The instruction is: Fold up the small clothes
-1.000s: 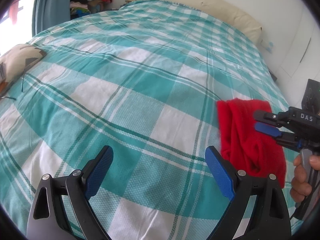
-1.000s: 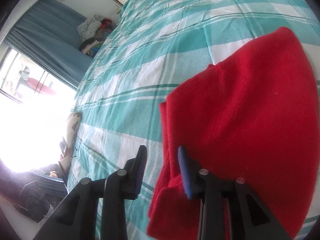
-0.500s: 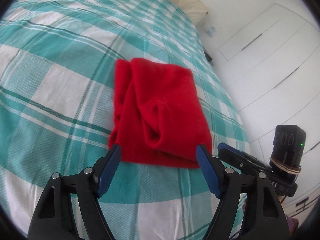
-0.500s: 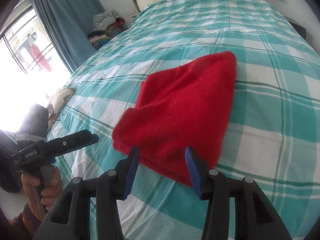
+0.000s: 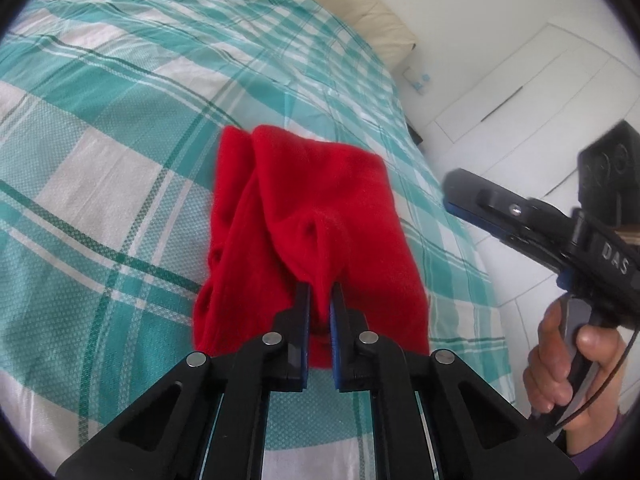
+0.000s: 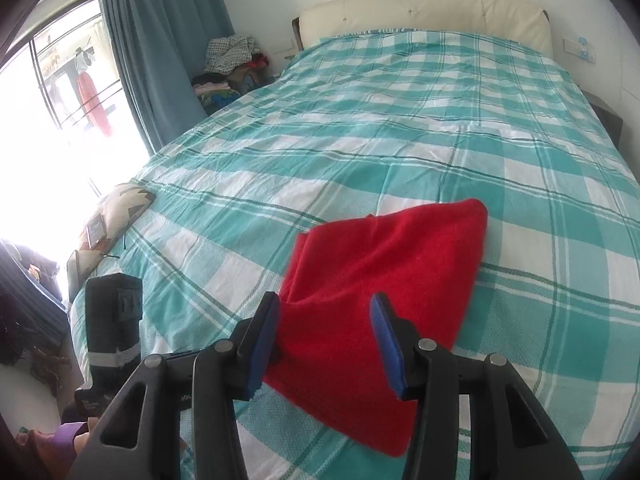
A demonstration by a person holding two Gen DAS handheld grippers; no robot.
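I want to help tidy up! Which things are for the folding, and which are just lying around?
For the folding:
red cloth
left gripper, shut on it
right gripper, open

Just lying around:
patterned cushion
clothes pile
blue curtain

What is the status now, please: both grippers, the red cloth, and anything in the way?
Left gripper shut on red cloth, near edge. Right gripper open above it, empty. Cloth folded on checked bedspread. Nothing blocking.

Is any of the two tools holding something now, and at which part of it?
The left tool is shut on the red garment, pinching a raised fold at its near edge. The right tool is open and holds nothing.
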